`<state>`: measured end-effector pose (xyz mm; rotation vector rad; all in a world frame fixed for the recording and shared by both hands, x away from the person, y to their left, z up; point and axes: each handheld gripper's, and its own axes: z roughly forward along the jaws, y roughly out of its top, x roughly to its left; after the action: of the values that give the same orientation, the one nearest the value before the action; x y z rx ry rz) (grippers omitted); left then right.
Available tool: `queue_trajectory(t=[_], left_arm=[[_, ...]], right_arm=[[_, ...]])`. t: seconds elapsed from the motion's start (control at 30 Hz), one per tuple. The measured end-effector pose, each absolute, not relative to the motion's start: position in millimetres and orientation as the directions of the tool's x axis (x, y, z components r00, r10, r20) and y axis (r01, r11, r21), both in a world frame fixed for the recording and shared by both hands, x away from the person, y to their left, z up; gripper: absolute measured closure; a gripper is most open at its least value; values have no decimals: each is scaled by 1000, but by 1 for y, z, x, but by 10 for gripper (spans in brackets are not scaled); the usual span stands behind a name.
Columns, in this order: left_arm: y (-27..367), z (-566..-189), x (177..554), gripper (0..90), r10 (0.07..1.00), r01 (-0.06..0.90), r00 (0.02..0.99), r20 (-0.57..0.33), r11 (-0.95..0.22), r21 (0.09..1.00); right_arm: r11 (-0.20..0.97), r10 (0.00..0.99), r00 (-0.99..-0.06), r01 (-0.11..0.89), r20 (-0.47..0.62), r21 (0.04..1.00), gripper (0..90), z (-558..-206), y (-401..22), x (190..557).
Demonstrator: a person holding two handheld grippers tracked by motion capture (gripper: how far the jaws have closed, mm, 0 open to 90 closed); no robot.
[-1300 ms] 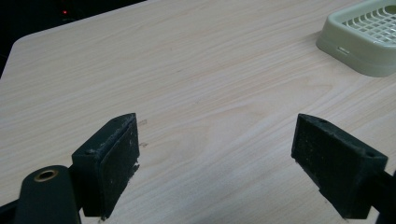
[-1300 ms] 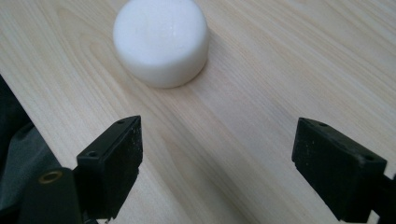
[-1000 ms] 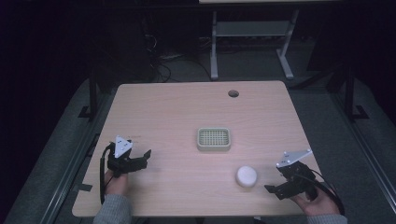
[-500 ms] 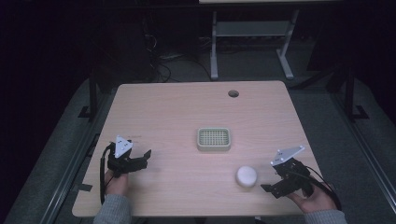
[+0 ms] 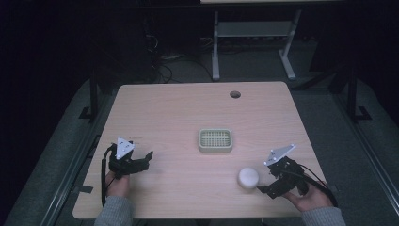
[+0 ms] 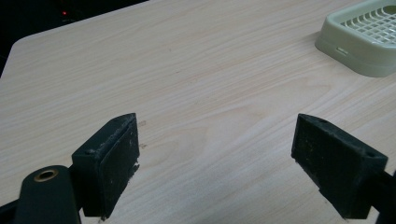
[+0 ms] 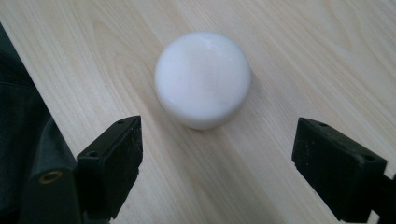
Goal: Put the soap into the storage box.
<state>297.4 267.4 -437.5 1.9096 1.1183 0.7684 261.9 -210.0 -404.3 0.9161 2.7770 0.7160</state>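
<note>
A white, smooth, rounded lump lies on the wooden table near its front right. My right gripper sits just to its right, open, jaws pointing left at it. In the right gripper view the lump rests just ahead of the wide-apart jaws of the right gripper, untouched. A pale green dish with a grid top stands at the table's middle. My left gripper is open at the front left with nothing between its jaws; the dish shows far off at upper right.
The table has a round cable hole near its back edge. Behind it stands a metal frame on a dark floor. The front table edge runs close under both hands.
My right gripper has shifted a little left, closer to the white lump. The left gripper, the lump and the dish have stayed put.
</note>
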Motion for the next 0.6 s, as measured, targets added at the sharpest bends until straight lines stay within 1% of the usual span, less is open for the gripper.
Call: queue_trajectory(t=[0.2,0.3,0.6], left_arm=[[267,-437,297,148,898,427,427,109,-306,851],[267,-437,298,148,897,426,428,111,-308,851],[267,-437,298,148,897,425,429,110,-308,851]], right_arm=[[730,570,-821,514,13,449,157,-403,-199,268],[750,548,-837,492,3,442,157,-404,-194,271],[767,533,-846,487,8,418,157,-407,-182,279]])
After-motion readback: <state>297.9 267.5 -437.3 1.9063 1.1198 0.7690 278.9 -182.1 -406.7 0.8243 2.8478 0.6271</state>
